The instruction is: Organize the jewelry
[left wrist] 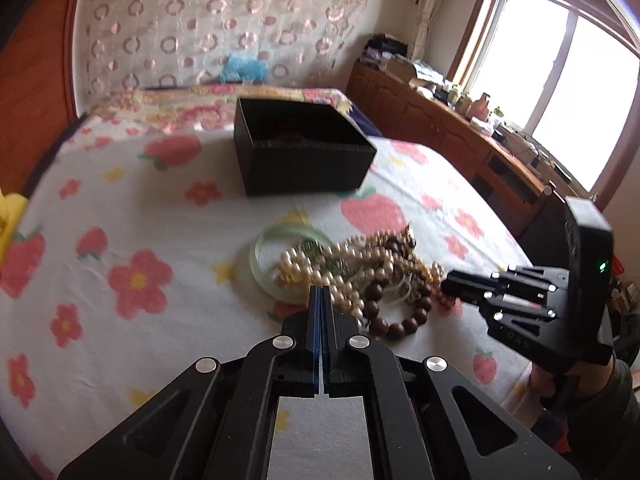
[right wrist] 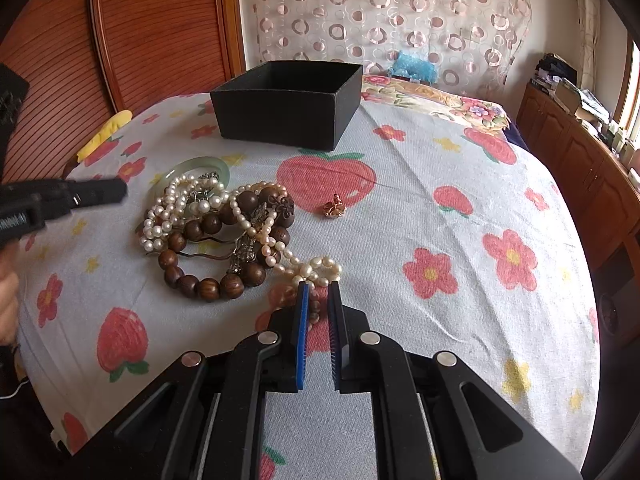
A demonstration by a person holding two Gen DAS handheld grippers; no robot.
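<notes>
A tangle of jewelry lies on the flowered bedsheet (right wrist: 460, 152): pearl strands (right wrist: 176, 208), a wooden bead bracelet (right wrist: 200, 284) and a pale green bangle (right wrist: 192, 164). A small gold flower piece (right wrist: 335, 207) lies apart to its right. Behind stands an open black box (right wrist: 286, 104). My left gripper (left wrist: 321, 290) is shut with nothing between its jaws, its tips just short of the pearls (left wrist: 316, 268) and bangle (left wrist: 260, 248). My right gripper (right wrist: 319, 286) is shut on the near end of a pearl strand (right wrist: 320, 270). The other view shows that right gripper (left wrist: 450, 290) at the pile's right end.
The black box (left wrist: 304, 152) sits mid-bed. A wooden headboard (right wrist: 152, 32) and a patterned curtain (right wrist: 380, 20) back the bed. A yellow item (right wrist: 106, 132) lies at the bed's left edge. A cluttered wooden cabinet (left wrist: 460, 132) runs under the window. A person's hand (right wrist: 8, 304) shows at left.
</notes>
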